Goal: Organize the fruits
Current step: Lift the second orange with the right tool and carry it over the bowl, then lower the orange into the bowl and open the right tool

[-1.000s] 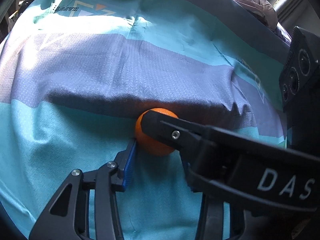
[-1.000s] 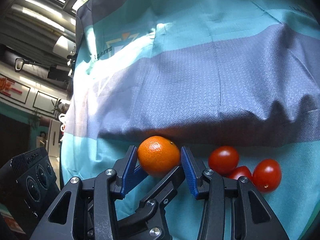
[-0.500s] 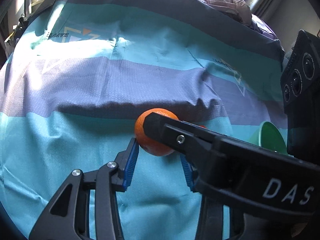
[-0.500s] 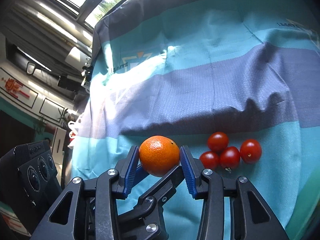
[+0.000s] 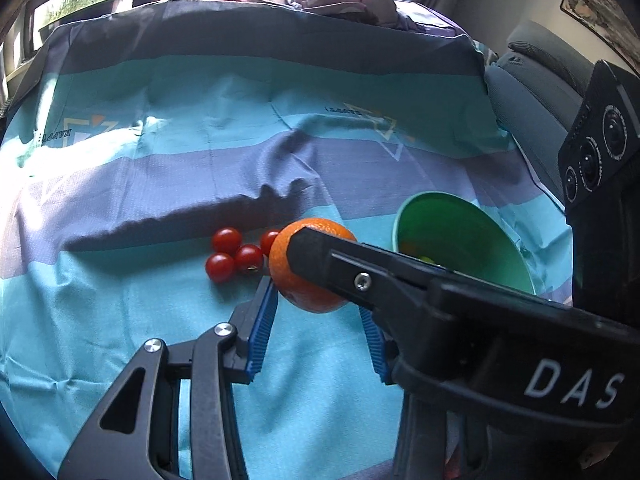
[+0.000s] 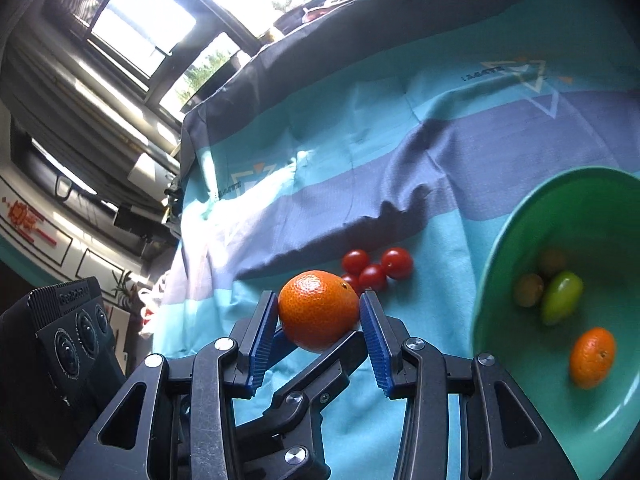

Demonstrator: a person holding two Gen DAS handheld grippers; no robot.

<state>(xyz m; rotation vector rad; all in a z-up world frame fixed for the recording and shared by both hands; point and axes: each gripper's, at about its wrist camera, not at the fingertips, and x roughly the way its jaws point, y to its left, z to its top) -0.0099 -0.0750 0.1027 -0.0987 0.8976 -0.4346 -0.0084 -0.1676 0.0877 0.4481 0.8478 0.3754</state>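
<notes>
The right tongs [image 6: 318,300] are gripping the orange [image 6: 318,310] at its widest part, the two blue pads standing about one fruit's width apart and pressing on opposite sides, so the fruit is hanging clear above the striped cloth [image 6: 400,140]. The left tongs [image 5: 316,296] are reaching in around the same orange from underneath; one blue pad is lying against its lower side, but the other is hidden behind the right tongs' finger, so I cannot tell whether they are clamping it or merely cradling it. The green bowl [image 6: 486,276] is sitting close off to the right of the right tongs, already holding a smaller orange [image 6: 592,356] and some green fruit [image 6: 560,296]. The step in hand is probably carrying the orange over to it. Doing that well means sweeping sideways to the right while keeping the squeeze steady, clearing the near rim, and lowering the fruit inside before letting go. The cherry tomatoes [image 6: 372,268] are lying just beyond the fingertips, so drifting forward is worth avoiding, and the crossed left tongs should be getting out of the way first.
</notes>
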